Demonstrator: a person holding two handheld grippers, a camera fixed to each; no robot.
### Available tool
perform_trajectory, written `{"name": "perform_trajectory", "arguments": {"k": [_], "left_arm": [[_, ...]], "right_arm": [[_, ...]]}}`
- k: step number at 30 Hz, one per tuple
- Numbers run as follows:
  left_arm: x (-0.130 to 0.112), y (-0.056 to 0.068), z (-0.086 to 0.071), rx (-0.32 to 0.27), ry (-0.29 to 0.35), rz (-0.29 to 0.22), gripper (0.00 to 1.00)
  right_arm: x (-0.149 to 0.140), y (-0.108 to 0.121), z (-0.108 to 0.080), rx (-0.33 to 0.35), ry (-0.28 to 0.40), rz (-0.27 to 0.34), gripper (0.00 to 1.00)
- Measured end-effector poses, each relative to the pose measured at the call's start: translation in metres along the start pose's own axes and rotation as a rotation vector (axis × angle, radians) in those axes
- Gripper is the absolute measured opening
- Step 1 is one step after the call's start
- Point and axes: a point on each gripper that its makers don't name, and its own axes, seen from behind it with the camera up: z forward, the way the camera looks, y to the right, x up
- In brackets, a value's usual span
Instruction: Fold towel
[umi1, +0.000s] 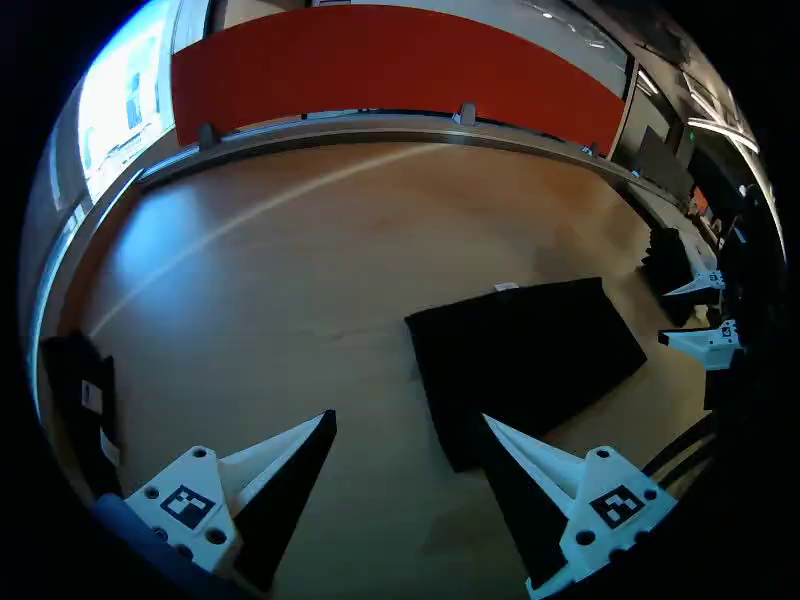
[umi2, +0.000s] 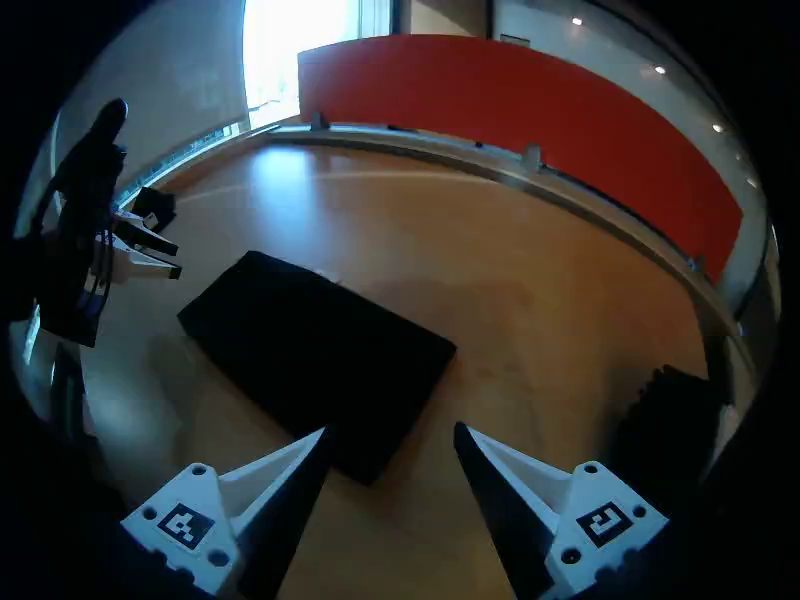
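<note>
Before left gripper (umi1: 407, 415), right gripper (umi2: 390, 428) (both spread) lies one towel (umi1: 520, 350).

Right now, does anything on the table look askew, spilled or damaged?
Nothing stands out. The black towel lies flat, folded into a neat rectangle on the wooden table; a small white tag shows at one edge.

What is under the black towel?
The black towel lies flat on the wooden table, which shows all around it. The tabletop patch beneath it, and anything between its layers, is covered.
</note>
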Motion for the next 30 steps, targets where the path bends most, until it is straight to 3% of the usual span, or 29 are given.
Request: {"name": "perform_trajectory", "arguments": {"k": [8, 18, 25, 30], "left_arm": [[-0.018, -0.001, -0.016, 0.022, 0.003, -0.032, 0.98], [-0.036, -0.009, -0.043, 0.061, 0.016, -0.064, 0.97], [-0.053, -0.018, -0.06, 0.088, 0.014, -0.103, 0.97], [-0.063, -0.02, -0.067, 0.097, 0.013, -0.121, 0.98]], "right_arm": [[-0.009, -0.008, -0.005, 0.024, -0.003, -0.023, 0.9], [-0.028, -0.014, 0.007, 0.072, -0.051, -0.093, 0.85], [-0.043, -0.017, 0.018, 0.096, -0.099, -0.123, 0.73], [-0.047, -0.018, 0.023, 0.11, -0.121, -0.121, 0.54]]}}
